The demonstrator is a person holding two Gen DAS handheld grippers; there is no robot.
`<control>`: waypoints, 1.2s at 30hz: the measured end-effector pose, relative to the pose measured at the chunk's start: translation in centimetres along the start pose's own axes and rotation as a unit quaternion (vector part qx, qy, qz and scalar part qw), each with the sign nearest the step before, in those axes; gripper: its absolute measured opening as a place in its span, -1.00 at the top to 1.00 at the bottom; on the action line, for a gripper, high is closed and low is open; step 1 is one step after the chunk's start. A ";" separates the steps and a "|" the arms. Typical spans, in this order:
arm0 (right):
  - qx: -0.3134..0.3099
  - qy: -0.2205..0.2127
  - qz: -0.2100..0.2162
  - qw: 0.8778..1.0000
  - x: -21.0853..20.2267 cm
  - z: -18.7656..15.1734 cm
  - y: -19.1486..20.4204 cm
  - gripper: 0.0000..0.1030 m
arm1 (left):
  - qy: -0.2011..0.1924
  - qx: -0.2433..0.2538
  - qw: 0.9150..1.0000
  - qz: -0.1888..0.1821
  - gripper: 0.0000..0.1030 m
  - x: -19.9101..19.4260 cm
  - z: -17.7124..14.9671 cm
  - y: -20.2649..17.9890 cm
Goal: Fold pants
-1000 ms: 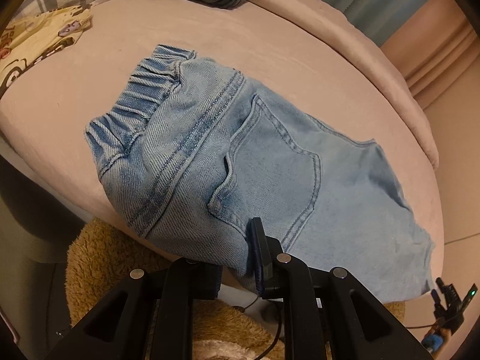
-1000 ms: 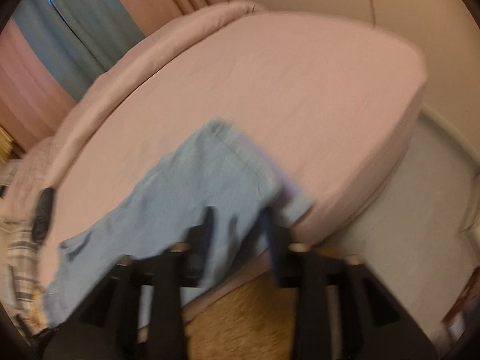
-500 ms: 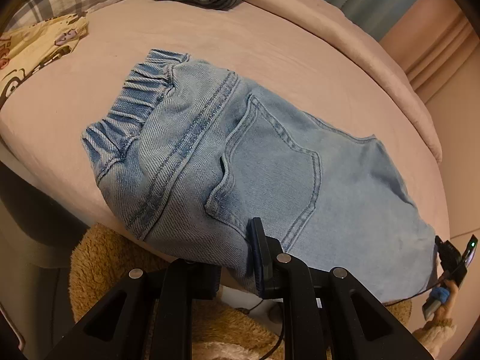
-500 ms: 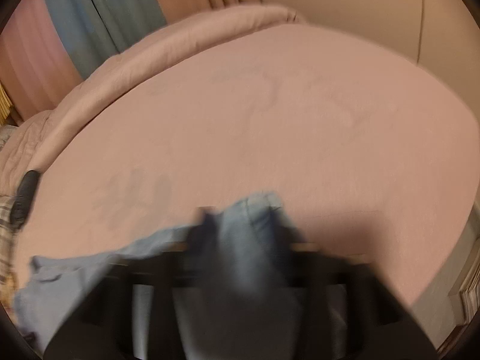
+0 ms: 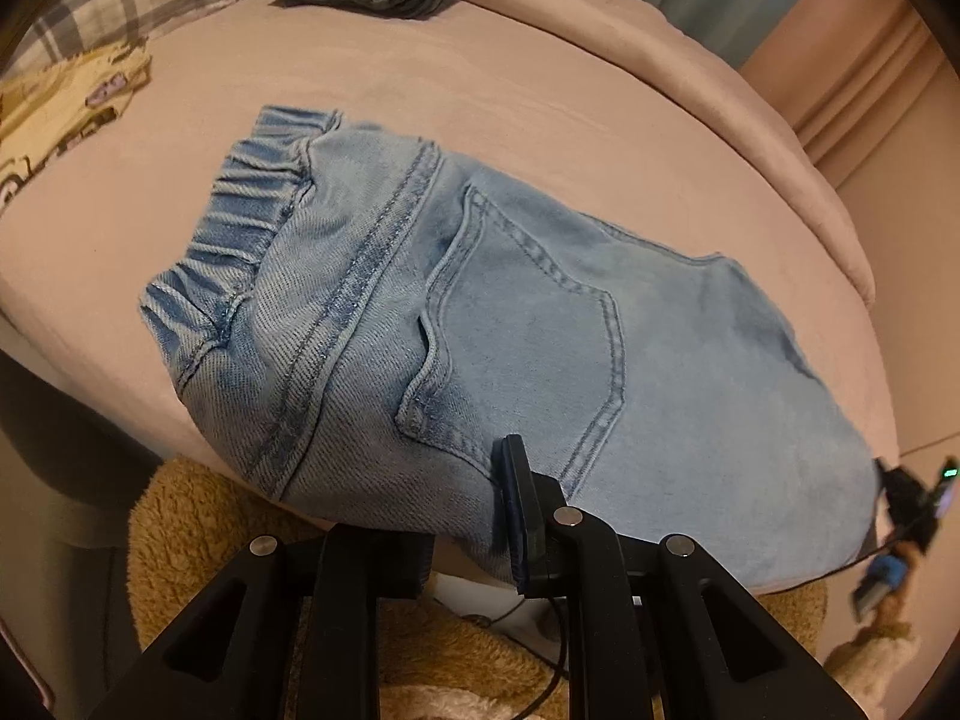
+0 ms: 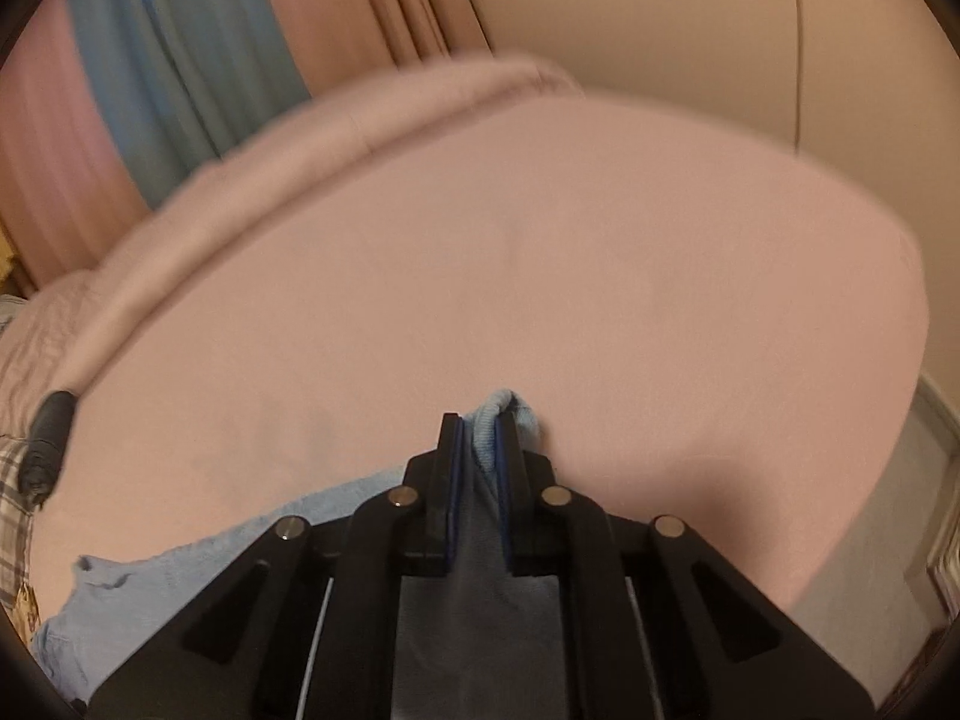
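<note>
Both grips set on the pants (image 5: 510, 324), low centre of the frame on the bed (image 5: 372, 84).
We had the left hand-held gripper (image 5: 462, 516) nipping the near edge and the right hand-held gripper (image 6: 478, 456) clamped tight on a leg end; lifting together should keep the fold square.

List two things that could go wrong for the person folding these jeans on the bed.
1. The jeans overhang the bed edge; a slipped grip could drop them onto the brown rug.
2. The right claw pinches only a small bunched denim corner, which may pull free when lifted.
</note>
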State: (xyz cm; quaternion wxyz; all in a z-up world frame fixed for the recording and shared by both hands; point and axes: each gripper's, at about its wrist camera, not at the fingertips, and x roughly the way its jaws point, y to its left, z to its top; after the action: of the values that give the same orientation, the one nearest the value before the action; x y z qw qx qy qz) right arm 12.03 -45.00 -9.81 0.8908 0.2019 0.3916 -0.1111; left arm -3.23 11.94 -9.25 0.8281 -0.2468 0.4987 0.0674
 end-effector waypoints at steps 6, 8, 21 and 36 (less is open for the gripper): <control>-0.038 0.013 -0.053 0.998 0.2 -0.1 2.1 0.45 | 0.013 -0.024 0.999 -0.027 0.46 -1.1 0.6 1.7; -0.047 0.023 -0.048 0.997 -0.6 0.6 3.6 0.13 | 0.005 -0.035 0.999 -0.031 0.43 -1.9 0.8 2.4; -0.268 0.138 0.260 0.918 -2.4 -7.9 28.8 -0.10 | -0.043 -0.076 0.996 0.018 0.26 -4.9 1.3 6.1; -0.348 0.151 0.260 0.888 1.5 -13.9 37.3 0.76 | -0.063 -0.037 0.994 0.080 0.39 -3.7 1.2 4.6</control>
State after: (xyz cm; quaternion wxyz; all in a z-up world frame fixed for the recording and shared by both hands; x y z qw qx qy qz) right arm 17.28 -5.56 -9.27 0.8311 -0.0119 0.4685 0.2994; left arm -5.73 17.03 -7.18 0.8403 -0.2319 0.4607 0.1668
